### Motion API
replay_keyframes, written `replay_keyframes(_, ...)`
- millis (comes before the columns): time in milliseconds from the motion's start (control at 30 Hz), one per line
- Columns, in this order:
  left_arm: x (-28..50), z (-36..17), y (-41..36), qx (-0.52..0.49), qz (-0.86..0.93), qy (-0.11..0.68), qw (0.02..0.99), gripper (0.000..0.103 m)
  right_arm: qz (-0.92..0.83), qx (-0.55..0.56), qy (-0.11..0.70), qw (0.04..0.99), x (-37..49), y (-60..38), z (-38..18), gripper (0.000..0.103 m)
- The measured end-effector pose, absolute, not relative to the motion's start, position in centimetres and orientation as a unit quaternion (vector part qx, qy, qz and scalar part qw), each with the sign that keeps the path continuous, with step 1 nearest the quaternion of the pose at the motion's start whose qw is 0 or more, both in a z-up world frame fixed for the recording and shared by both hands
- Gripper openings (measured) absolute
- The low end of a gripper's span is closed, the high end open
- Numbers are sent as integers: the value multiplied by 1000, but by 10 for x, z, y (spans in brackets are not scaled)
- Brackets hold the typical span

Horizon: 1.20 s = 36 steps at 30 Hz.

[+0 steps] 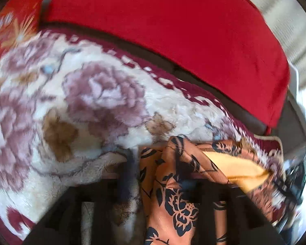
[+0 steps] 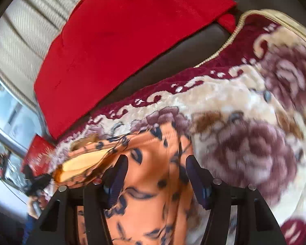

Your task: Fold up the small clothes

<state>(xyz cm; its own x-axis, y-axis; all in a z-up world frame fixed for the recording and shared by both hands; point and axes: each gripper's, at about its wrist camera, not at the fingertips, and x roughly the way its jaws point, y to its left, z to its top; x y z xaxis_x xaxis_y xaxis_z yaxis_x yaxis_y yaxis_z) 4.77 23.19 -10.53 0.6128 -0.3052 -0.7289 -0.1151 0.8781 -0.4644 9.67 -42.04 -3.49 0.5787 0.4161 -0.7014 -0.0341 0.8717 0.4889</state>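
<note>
The right gripper (image 2: 156, 175) has its jaws parted, with the orange garment (image 2: 149, 163) with dark flowers bunched between them; whether the pads press it is unclear. The left gripper (image 1: 159, 185) is blurred, cloth draped over it, its state unclear. The garment lies on a floral plush blanket (image 2: 244, 126), near its maroon border. A red cloth (image 2: 122, 40) lies beyond. No readable writing.

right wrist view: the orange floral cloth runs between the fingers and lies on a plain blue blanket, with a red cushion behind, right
Not quite: the blanket is not plain blue. It is cream with mauve roses and a maroon border, as the right wrist view shows. The rest holds: the orange floral cloth runs between the fingers, with the red cushion behind.
</note>
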Motion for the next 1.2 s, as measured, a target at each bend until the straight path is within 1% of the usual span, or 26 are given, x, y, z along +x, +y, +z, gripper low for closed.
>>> replay_keyframes(33, 45, -103, 230, -233, -57, 429, 871, 70, 127, 210, 443, 862, 104, -420, -38, 62)
replay_keyframes(100, 45, -103, 225, -223, -70, 423, 875, 70, 132, 196, 447, 863, 117, -416, -44, 62)
replay_keyframes(200, 51, -111, 217, -221, -81, 437, 868, 70, 136, 162, 442, 872, 131, -404, -47, 62)
replay_keyframes(267, 59, -116, 209, -215, -86, 446, 865, 70, 145, 148, 448, 870, 138, -395, -51, 49)
replay_keyframes(300, 63, -120, 206, -212, -87, 449, 864, 70, 150, 138, 454, 867, 141, -389, -53, 28)
replay_keyframes(333, 66, -122, 203, -207, -88, 452, 863, 66, 150, 132, 462, 864, 142, -385, -55, 19)
replay_keyframes(367, 69, -122, 200, -198, -90, 458, 862, 25, 147, 127, 463, 865, 142, -382, -53, 16)
replay_keyframes(400, 72, -122, 196, -182, -87, 472, 858, 6, 145, 124, 461, 867, 140, -381, -51, 12)
replay_keyframes(467, 72, -117, 198, -176, -73, 457, 869, 6, 136, 129, 440, 878, 132, -383, -35, 11)
replay_keyframes(567, 78, -126, 213, -222, -44, 462, 858, 6, 122, 151, 424, 885, 133, -393, -23, 10)
replay_keyframes(633, 81, -137, 218, -244, -32, 474, 846, 6, 101, 172, 449, 871, 147, -402, -40, 10)
replay_keyframes(667, 79, -137, 217, -241, -30, 472, 847, 6, 95, 183, 467, 860, 154, -405, -53, 10)
replay_keyframes(733, 74, -134, 216, -237, -29, 468, 851, 6, 95, 200, 480, 849, 158, -407, -68, 10)
replay_keyframes(767, 73, -133, 217, -238, -28, 468, 851, 6, 97, 208, 478, 848, 157, -408, -71, 10)
replay_keyframes(800, 72, -133, 218, -242, -27, 467, 850, 7, 99, 222, 476, 846, 156, -410, -72, 14)
replay_keyframes(867, 70, -130, 223, -257, -27, 462, 848, 8, 102, 255, 470, 839, 154, -420, -71, 17)
replay_keyframes(967, 57, -119, 225, -260, -27, 462, 848, 10, 94, 287, 452, 839, 141, -435, -62, 33)
replay_keyframes(1033, 42, -107, 223, -249, -32, 449, 858, 18, 84, 296, 442, 843, 124, -445, -53, 75)
replay_keyframes(1067, 31, -101, 221, -242, -32, 442, 863, 27, 83, 304, 430, 846, 110, -451, -47, 77)
replay_keyframes(1100, 20, -95, 220, -237, -34, 433, 869, 37, 86, 311, 422, 847, 100, -455, -42, 77)
replay_keyframes(1133, 5, -87, 217, -232, -35, 421, 876, 43, 93, 321, 414, 846, 84, -461, -36, 77)
replay_keyframes(1200, -18, -77, 208, -225, -30, 406, 885, 69, 101, 344, 394, 847, 51, -469, -27, 77)
